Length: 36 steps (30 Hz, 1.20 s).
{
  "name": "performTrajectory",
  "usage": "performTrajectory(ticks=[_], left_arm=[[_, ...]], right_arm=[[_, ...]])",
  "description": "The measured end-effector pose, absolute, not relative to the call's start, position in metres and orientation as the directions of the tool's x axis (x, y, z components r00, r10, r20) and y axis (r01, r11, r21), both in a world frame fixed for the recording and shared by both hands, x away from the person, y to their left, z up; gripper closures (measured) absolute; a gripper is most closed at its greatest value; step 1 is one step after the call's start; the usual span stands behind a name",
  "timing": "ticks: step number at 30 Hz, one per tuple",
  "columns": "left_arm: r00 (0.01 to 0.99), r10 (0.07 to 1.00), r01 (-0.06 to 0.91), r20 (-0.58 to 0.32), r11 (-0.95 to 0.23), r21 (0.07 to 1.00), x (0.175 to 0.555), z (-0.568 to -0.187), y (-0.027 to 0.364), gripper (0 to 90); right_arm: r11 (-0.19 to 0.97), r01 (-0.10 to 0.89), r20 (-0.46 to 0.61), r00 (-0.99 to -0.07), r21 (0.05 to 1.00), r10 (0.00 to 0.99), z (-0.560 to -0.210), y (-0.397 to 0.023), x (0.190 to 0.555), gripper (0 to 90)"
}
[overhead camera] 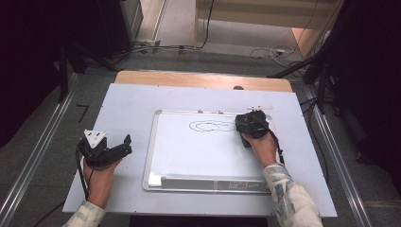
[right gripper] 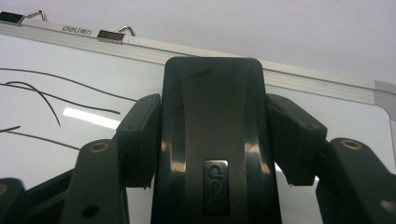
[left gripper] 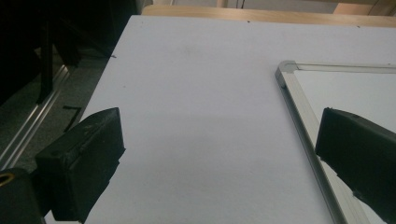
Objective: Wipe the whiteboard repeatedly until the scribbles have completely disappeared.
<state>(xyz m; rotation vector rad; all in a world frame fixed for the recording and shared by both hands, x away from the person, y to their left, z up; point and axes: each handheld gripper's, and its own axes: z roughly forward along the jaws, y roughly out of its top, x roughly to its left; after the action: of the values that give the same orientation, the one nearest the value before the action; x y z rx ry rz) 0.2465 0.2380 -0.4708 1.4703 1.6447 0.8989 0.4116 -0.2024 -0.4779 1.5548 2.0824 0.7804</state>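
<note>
A framed whiteboard [overhead camera: 198, 153] lies flat in the middle of the table, with looping black marker lines [overhead camera: 210, 126] near its top edge. My right gripper [overhead camera: 253, 124] sits over the board's upper right part, just right of the lines. In the right gripper view, my right gripper [right gripper: 215, 144] is shut on a black eraser [right gripper: 212, 93], its pads pressing both sides while the eraser lies on the board [right gripper: 56, 140]. Left of the board, my left gripper [overhead camera: 126, 144] rests low over the table. Its jaws stand wide apart with nothing between them, and my left gripper [left gripper: 222, 158] has the board's corner [left gripper: 286, 70] ahead on the right.
A pale sheet [overhead camera: 132, 104] covers the table, with a wooden strip [overhead camera: 198, 79] along the far edge. Two binder clips [right gripper: 112, 33] hang on the board's top frame. A thin white stick [overhead camera: 260, 108] lies just beyond the board. Cables [overhead camera: 269, 51] and dark stands line the floor.
</note>
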Motion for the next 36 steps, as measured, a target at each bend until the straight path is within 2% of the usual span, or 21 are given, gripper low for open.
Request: performTrajectory(ticks=[13,26,36], left_arm=[[-0.064,0.995,0.473,-0.074,0.095,0.876,0.248,-0.471,0.236,1.5],[-0.063,0.995,0.470,-0.077,0.097,0.877,0.248,-0.471,0.236,1.6],[-0.070,0.995,0.473,-0.075,0.099,0.876,0.246,-0.471,0.239,1.6]], right_arm=[[0.261,0.717,-0.049,-0.303,0.646,0.952,-0.477,-0.192,0.409,38.8],[0.327,0.694,-0.057,-0.382,0.642,0.922,-0.477,-0.158,0.403,38.8],[0.272,0.731,-0.041,-0.317,0.625,0.947,-0.475,-0.183,0.410,38.8]])
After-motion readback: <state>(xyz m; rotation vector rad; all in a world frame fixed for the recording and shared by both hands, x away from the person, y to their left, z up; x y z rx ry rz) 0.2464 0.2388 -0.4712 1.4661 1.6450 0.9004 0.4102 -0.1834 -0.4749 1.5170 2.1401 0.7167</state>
